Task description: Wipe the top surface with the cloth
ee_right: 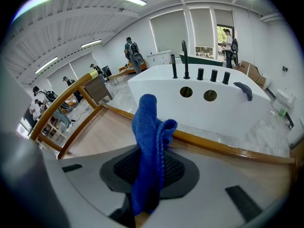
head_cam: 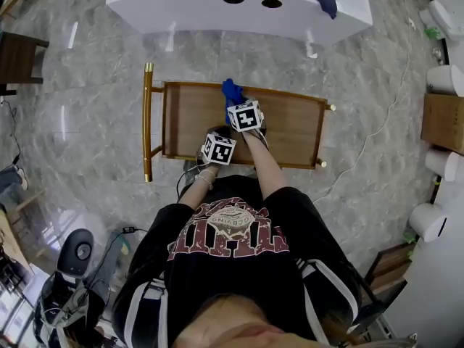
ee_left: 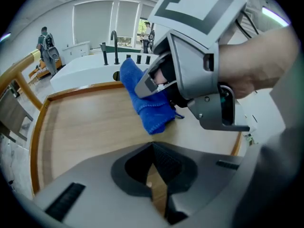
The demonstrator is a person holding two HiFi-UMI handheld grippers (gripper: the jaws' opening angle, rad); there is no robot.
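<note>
Grey marble flooring surrounds a wooden trolley top (head_cam: 192, 125) with a raised rim and a brass handle (head_cam: 148, 122) at its left end; a white tub (head_cam: 181, 6) with black taps stands just beyond the far edge.

Right gripper (ee_right: 149, 161): jaws clamped on the blue cloth (ee_right: 149, 141), taken near one end so that most of it stands free of the jaws in a loose fold; the gripper is positioned over the far edge of the top, about midway along it. From the left gripper view the free fold of the cloth (ee_left: 147, 106) hangs down to the wood or just above it; contact cannot be confirmed.

Left gripper (ee_left: 153, 148): jaw tips together with nothing between them; it hangs over the near edge of the top, just beside the right gripper, and takes no part in the hold.

Handling assessment: the cloth is judged light, soft and limp, with a terry pile that should drag rather than slide on the wood; a hold by the end lets it trail and bunch; a hold nearer the middle of a folded pad would press more cloth flat. No wiped area can be distinguished on the top; wiping is judged to be at an early stage.
</note>
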